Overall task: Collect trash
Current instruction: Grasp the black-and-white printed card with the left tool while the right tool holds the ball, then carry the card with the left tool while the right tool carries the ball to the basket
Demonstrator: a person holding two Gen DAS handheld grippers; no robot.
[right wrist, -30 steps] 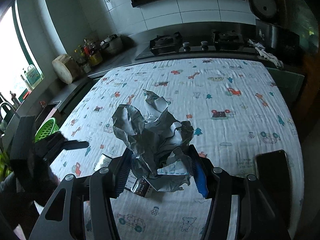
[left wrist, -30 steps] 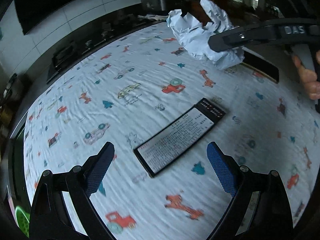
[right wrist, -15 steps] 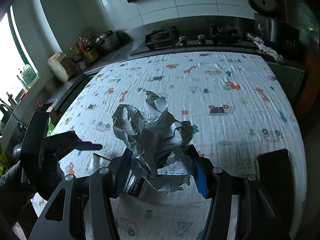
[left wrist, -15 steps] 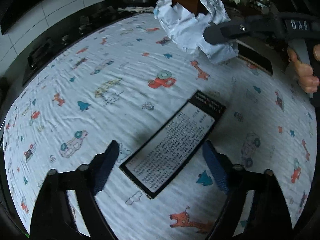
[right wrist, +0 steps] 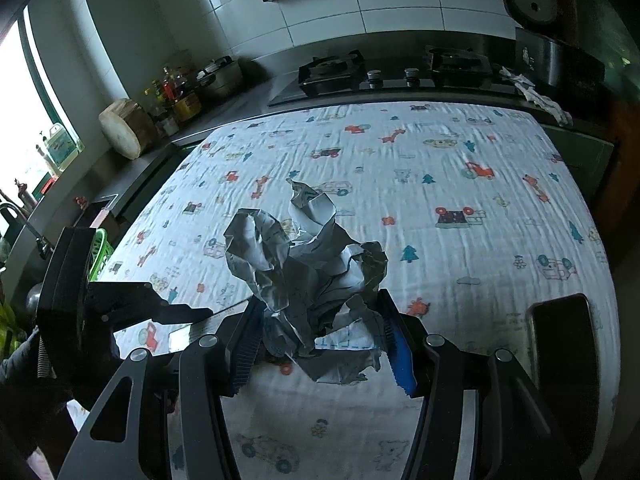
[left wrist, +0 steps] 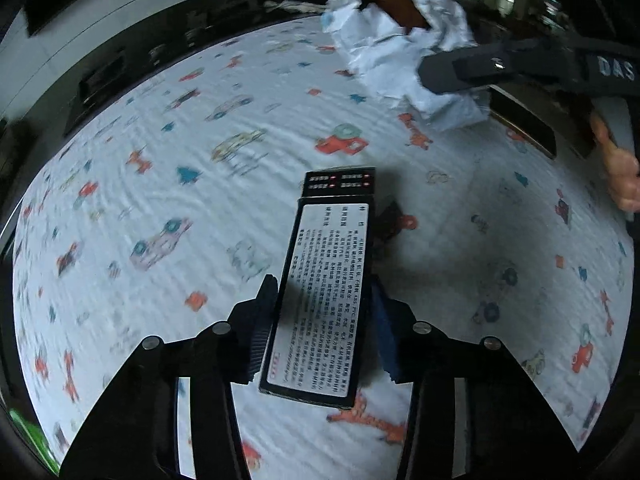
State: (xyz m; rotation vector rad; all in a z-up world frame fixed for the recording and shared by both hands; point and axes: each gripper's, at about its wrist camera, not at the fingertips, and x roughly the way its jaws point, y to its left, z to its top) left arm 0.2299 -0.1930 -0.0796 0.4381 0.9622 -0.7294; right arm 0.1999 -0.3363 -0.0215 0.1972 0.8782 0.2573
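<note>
A flat black box with a white printed label [left wrist: 332, 272] lies lengthwise between the fingers of my left gripper [left wrist: 324, 328]. The jaws are closing, and both pads touch the box's long sides. A large ball of crumpled white paper [right wrist: 312, 272] sits in my right gripper [right wrist: 320, 344], which is shut on its lower part and holds it above the cloth. In the left wrist view the same paper [left wrist: 384, 60] hangs at the upper right, held by the right gripper [left wrist: 480, 68]. The left gripper [right wrist: 180, 314] shows at the lower left of the right wrist view.
A white cloth with cartoon prints [right wrist: 440, 168] covers the table. A dark flat phone [right wrist: 560, 352] lies near its right edge. A green basket [right wrist: 98, 248] stands off the left side. Behind are a gas hob [right wrist: 332, 72] and a counter with jars and a chopping block [right wrist: 124, 128].
The left gripper's jaws have come in from wide apart onto the black box, which now lies in line with the fingers. The right gripper still holds the paper in the same place.
</note>
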